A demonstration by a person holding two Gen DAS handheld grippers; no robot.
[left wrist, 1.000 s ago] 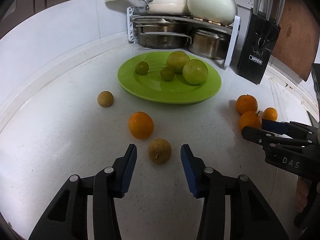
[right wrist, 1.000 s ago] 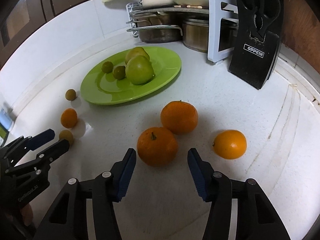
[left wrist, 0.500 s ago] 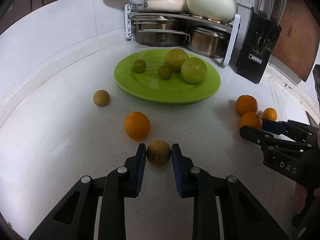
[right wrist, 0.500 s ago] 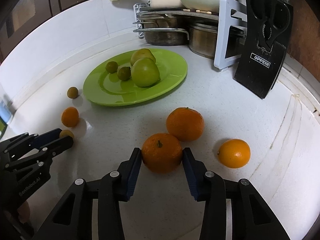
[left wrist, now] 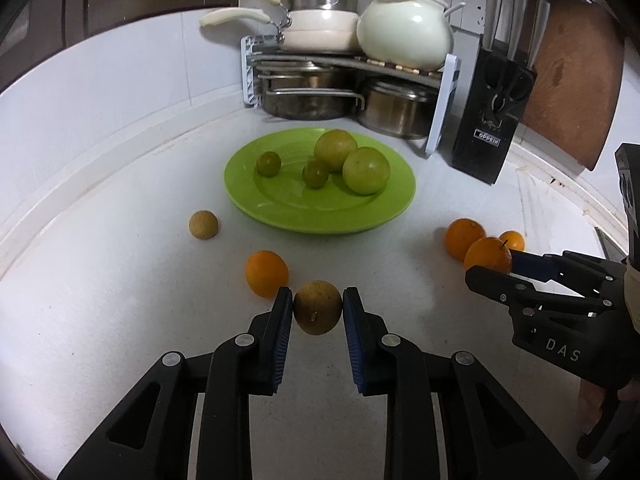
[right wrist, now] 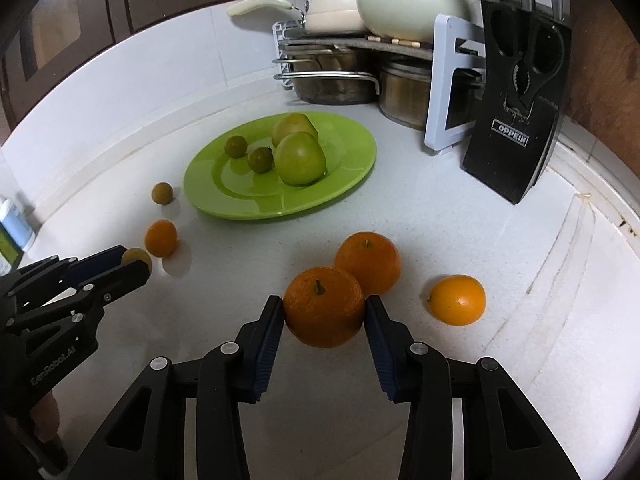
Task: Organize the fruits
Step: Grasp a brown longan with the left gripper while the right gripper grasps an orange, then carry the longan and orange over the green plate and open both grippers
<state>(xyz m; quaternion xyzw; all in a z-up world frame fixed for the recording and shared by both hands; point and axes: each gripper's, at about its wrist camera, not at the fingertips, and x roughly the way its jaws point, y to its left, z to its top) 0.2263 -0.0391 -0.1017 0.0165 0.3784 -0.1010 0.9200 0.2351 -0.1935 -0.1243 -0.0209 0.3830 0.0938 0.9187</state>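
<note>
White speckled stone makes up the worktop, and most of the fruit to be sorted lies loose on it. At the back, near the pot rack, sits the round lime-green plastic plate, which already carries four green fruits: two large pale-green round ones side by side and two small dark-green ones to their left. That much of the job looks settled, if the plate is meant for the green fruit.

Six fruits are off the plate. On the right side, the stemmed large orange is clamped between the blue pads of the right claw, whose jaws are closed against both its flanks; whether it has left the surface cannot be told. A second large orange touches it from behind, and a smaller smooth orange lies just to the right, apart.

On the left side, the left claw has its jaws pressed onto a dull brown-yellow round fruit. A small orange sits just beside it, and another brown-yellow fruit rests near the plate's left edge.

By this reckoning the sorting is under halfway: two fruits are gripped, four wait untouched.
</note>
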